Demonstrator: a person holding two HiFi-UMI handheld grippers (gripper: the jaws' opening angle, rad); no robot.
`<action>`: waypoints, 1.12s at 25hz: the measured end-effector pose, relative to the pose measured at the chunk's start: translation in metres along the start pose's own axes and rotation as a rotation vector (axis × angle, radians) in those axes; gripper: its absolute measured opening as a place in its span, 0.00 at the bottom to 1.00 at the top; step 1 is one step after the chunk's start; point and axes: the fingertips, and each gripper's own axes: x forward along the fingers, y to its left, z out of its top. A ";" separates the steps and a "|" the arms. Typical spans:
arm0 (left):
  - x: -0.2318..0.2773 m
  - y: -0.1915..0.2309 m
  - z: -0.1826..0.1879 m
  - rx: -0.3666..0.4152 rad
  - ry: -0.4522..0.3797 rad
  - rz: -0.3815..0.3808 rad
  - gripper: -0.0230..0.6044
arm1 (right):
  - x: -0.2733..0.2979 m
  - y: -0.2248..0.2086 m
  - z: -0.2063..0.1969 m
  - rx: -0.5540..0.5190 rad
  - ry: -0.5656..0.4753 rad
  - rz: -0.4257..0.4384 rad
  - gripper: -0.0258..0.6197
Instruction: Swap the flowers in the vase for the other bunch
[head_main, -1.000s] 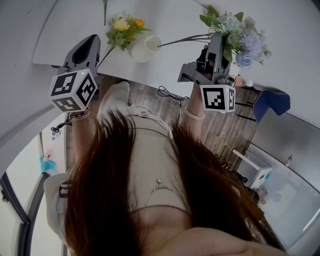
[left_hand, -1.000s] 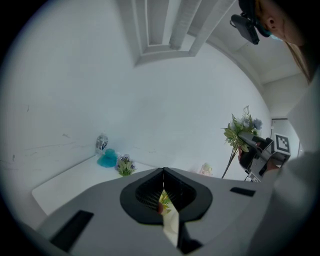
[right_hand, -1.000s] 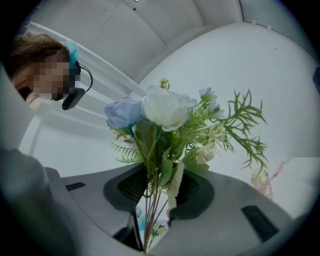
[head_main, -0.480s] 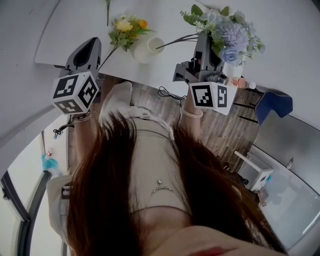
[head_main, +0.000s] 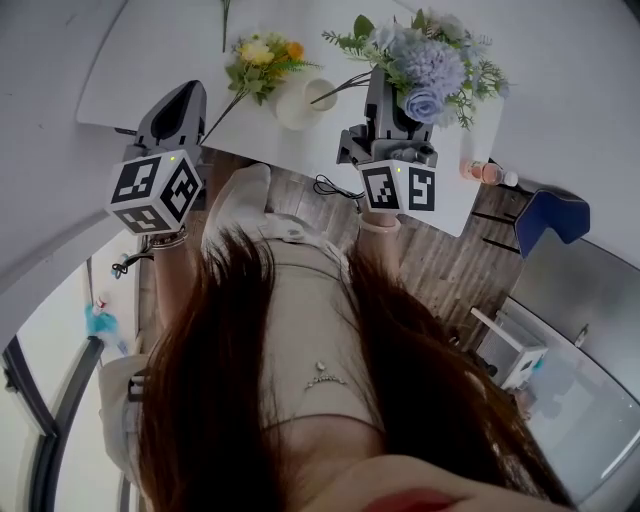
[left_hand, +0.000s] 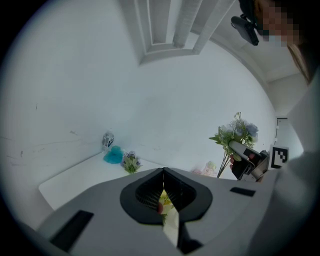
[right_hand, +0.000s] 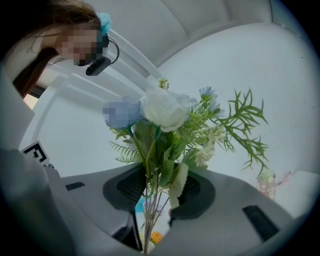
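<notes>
— Right gripper (head_main: 388, 95), head view?
— Pinching the blue-and-white bunch (head_main: 425, 70) aloft, stem ends by the white vase (head_main: 297, 100) on the counter (head_main: 140, 70); blooms hide its tips. Yellow bunch (head_main: 260, 58) lies beside the vase.
— Left gripper view?
— Left gripper (left_hand: 163, 172): jaws pressed together; a yellow sliver shows beneath.
— Right gripper view?
— Stems between jaws just easing apart.
</notes>
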 end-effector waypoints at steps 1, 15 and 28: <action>-0.001 0.001 -0.001 -0.001 0.001 0.004 0.05 | 0.000 0.002 -0.003 -0.007 0.004 0.003 0.27; -0.006 0.009 -0.006 -0.007 0.006 0.019 0.04 | 0.001 0.025 -0.043 -0.085 0.092 0.051 0.28; -0.005 0.006 -0.008 -0.006 0.014 0.023 0.05 | 0.002 0.029 -0.066 -0.087 0.171 0.081 0.29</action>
